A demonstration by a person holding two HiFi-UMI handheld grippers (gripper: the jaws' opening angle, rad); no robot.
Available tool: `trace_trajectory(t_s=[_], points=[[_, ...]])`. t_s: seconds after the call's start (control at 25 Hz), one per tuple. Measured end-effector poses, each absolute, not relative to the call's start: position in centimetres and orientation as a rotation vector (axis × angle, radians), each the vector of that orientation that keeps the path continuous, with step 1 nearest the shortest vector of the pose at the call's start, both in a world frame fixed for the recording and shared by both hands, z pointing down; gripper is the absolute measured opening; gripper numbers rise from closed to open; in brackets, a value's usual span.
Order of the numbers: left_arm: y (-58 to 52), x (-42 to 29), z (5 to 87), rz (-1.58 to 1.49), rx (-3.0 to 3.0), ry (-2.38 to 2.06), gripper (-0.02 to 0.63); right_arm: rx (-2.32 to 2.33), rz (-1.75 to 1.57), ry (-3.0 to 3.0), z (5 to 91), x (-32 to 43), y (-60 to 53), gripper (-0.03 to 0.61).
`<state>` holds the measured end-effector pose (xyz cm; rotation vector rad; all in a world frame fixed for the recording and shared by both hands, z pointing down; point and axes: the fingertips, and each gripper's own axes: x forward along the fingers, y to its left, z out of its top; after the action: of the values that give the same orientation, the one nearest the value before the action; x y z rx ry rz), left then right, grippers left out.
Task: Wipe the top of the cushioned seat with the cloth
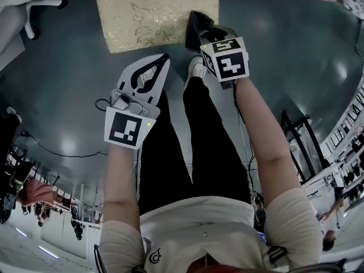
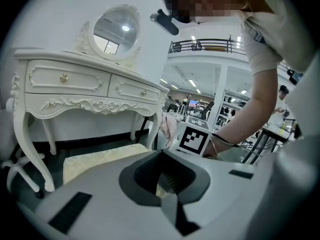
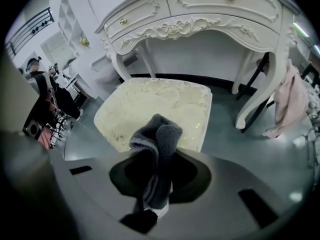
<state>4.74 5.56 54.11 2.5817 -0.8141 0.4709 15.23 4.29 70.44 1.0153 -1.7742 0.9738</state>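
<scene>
The grey-blue glossy floor point(image 1: 68, 90) lies bare around the person's legs, giving plenty of room on the near and left sides. Beyond it stands the white carved counter point(image 3: 200, 14) with drawers and an oval mirror. Its curved legs and a pink garment point(image 3: 290, 99) hanging at the right one close in the far side. The cream, leaf-patterned cushioned seat point(image 3: 155, 109) sits on the floor just before the counter, its whole top uncovered and its near edge facing the person, so a stroke can likely start there and run away from the body. The dark grey folded cloth point(image 3: 157, 149) stands up from the right tongs point(image 3: 159, 181), which are clamped on its lower end, leaving a loose wad free to act as the wiping face. It hangs over the seat's near right corner, and whether it touches the seat cannot be told. The left tongs point(image 1: 161, 61) are held back over the floor, together and empty, probably to keep clear.
</scene>
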Motion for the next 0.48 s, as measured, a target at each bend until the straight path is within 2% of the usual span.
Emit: trace_trajectory(t_s=[0.48], points=[[6.4,10.4,53.6,0.541,2.653,-0.714,0.012,1.02,0.916,-1.658,71.7,23.4,5.1,0.074]])
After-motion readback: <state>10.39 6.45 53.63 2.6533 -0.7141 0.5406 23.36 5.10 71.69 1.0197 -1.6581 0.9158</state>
